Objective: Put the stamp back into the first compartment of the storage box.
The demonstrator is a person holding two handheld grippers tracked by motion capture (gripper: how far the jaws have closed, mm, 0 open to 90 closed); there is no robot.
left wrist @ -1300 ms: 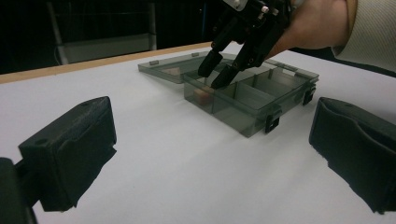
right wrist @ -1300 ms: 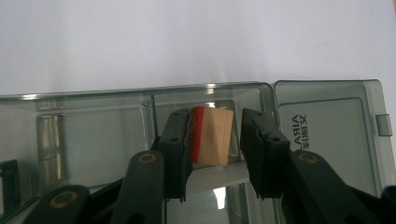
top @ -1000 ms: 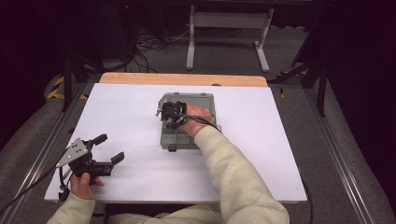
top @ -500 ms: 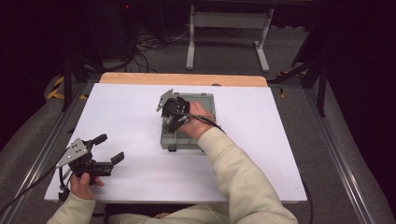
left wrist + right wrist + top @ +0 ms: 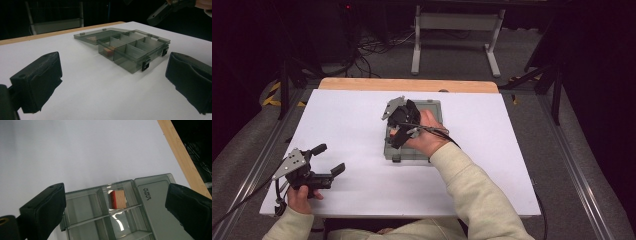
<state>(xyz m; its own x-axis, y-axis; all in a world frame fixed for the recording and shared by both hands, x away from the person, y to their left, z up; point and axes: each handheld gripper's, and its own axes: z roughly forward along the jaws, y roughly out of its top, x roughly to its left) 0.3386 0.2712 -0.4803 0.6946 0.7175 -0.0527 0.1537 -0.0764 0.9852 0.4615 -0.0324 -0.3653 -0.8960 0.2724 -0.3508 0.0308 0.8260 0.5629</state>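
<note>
So on the white surface the smoky clear organizer box sits about in the middle with its lid flipped flat on the far side, and my right hand-held gripper hangs just above it, jaws just swung wide with nothing between them, so I reckon the move now is lifting straight up to clear the thin dividers. The little wooden block with the red face lies in a far compartment beside the lid. Left hand-held gripper rests near-left, gaping and empty, well apart from the box, nothing blocking.
</note>
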